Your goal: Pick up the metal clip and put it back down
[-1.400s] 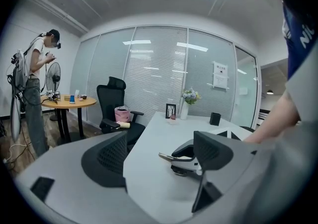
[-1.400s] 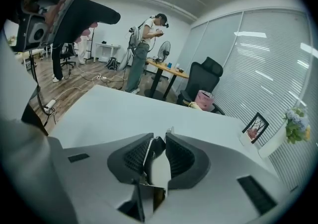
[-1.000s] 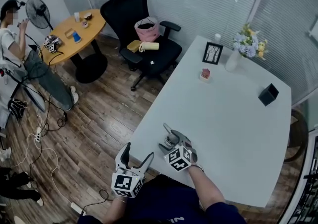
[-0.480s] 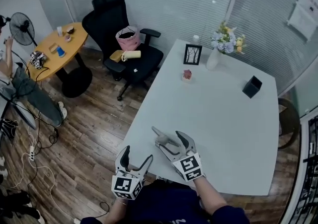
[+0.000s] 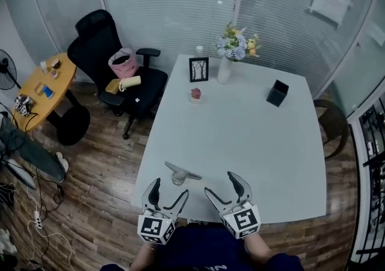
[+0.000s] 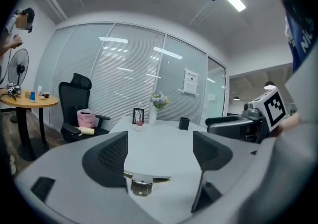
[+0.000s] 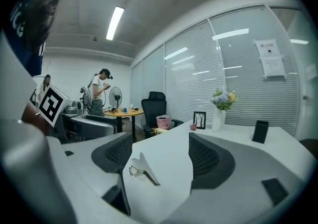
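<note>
The metal clip lies flat on the white table near its front left corner, with no gripper touching it. In the left gripper view the clip sits low, just beyond the jaws. In the right gripper view the metal clip lies a little ahead, left of centre. My left gripper hangs open at the table's front edge, just short of the clip. The right gripper is open too, to the clip's right, nothing between its fingers.
Far across the table stand a picture frame, a vase of flowers, a small red object and a black box. A black office chair and a round wooden table are to the left.
My right gripper has let go of the clip, lifted away and drawn back to the right. The clip now rests alone on the table. The left gripper has shifted forward toward the table edge.
</note>
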A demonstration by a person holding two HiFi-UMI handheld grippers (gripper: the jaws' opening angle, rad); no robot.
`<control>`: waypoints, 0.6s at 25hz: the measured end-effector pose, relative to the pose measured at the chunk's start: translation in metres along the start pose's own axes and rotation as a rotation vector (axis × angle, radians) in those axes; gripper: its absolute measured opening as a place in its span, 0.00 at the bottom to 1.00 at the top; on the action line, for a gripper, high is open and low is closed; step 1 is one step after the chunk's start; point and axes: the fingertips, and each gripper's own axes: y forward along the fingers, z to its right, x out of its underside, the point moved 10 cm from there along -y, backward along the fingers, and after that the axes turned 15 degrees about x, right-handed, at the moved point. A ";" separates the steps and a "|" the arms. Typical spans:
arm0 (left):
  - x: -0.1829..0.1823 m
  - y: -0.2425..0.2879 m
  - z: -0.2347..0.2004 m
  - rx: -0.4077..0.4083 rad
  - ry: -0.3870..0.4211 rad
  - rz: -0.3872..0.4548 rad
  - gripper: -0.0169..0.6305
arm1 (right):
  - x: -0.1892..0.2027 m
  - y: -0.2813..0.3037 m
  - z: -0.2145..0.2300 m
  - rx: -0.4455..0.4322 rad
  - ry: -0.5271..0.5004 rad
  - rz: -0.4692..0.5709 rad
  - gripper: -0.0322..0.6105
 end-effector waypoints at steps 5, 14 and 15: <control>-0.008 0.022 0.008 0.083 0.025 0.007 0.66 | 0.008 -0.033 0.022 0.138 0.034 -0.007 0.60; -0.013 0.035 0.022 0.156 0.049 0.011 0.58 | 0.015 -0.052 0.036 0.224 0.074 0.026 0.39; -0.013 0.034 0.023 0.168 0.039 0.020 0.51 | 0.014 -0.053 0.036 0.225 0.071 0.030 0.35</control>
